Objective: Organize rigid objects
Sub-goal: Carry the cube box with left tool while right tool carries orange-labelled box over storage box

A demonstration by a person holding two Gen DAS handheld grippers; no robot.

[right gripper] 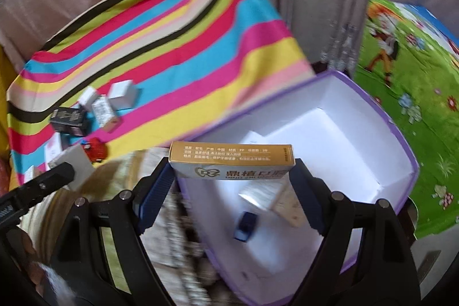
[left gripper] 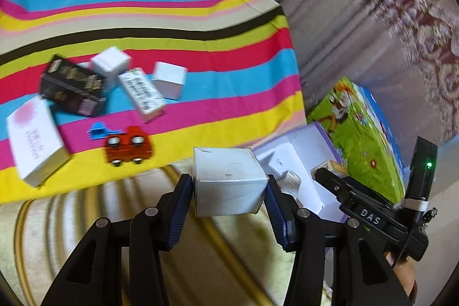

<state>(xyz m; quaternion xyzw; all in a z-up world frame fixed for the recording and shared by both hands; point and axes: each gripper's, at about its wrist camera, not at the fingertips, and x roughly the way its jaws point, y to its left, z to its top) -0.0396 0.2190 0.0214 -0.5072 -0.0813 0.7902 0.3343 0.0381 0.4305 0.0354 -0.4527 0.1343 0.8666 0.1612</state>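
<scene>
Left wrist view, left tongs (left gripper: 229,185): clamped on a white cube box (left gripper: 228,179), pads on its two side faces so it stays level while I carry it.
Left wrist view, box's place: in the air off the near edge of the striped cloth (left gripper: 172,27), short of the purple-rimmed box (left gripper: 324,134) to the right.
Left wrist view, still to sort: a black box (left gripper: 71,88), three white cartons, a pink-printed carton (left gripper: 36,139) and a red toy car (left gripper: 127,146) lie loose on the cloth's near left part.
Left wrist view, right tongs' body (left gripper: 370,214): alongside, at the right edge.
Right wrist view, right tongs (right gripper: 232,171): clamped across the ends of a gold-topped carton (right gripper: 232,162), its long side level.
Right wrist view, carton's place: over the near rim of the purple-rimmed box (right gripper: 401,139), so I judge a drop inside comes next.
Right wrist view, inside the box: a small blue item (right gripper: 245,225) and pale cartons already lie at the near end; the far end is bare white.
Right wrist view, risk: blur hides exact clearance over the rim.
</scene>
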